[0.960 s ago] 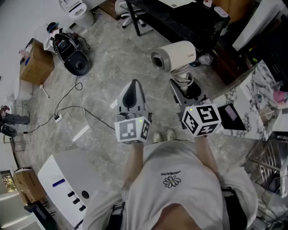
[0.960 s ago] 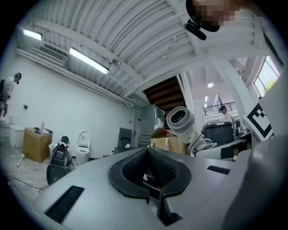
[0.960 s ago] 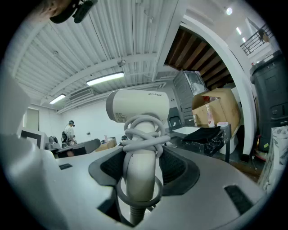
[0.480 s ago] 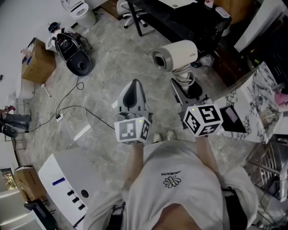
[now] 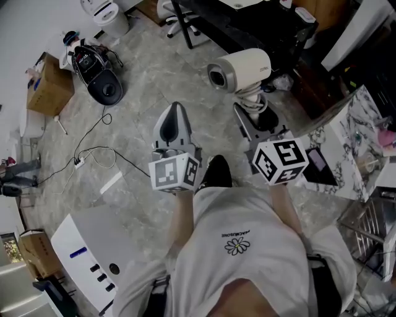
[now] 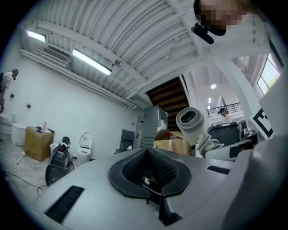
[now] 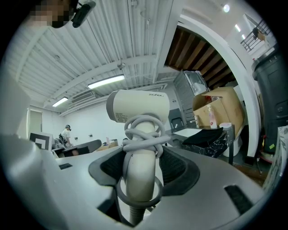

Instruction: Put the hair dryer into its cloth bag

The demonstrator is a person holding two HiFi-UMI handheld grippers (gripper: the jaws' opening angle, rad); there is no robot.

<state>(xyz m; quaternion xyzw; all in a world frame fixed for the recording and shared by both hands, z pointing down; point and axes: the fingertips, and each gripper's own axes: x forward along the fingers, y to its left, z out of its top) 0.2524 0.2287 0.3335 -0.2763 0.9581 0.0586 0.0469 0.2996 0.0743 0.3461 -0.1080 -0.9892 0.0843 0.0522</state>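
Observation:
A cream hair dryer [image 5: 240, 68] with its cord wound round the handle stands upright in my right gripper [image 5: 253, 116], held out over the floor. In the right gripper view the handle [image 7: 140, 173] sits between the dark pads, which press on it, and the barrel [image 7: 138, 107] points left. My left gripper [image 5: 175, 111] hangs beside it to the left, shut with nothing in it [image 6: 150, 177]. It sees the dryer [image 6: 191, 121] off to its right. A black cloth [image 7: 208, 135] lies on a marble table; I cannot tell whether it is the bag.
The marble-topped table [image 5: 354, 133] stands at the right, a black desk [image 5: 260, 28] and an office chair [image 5: 176, 13] ahead. On the stone floor to the left are a vacuum cleaner [image 5: 100, 74], a cardboard box [image 5: 49, 85], a loose cable [image 5: 93, 155] and a white machine [image 5: 93, 251].
The left gripper has drifted a little left and up in the view. A dark shoe has stepped forward under the grippers. The dryer stays held in the right gripper.

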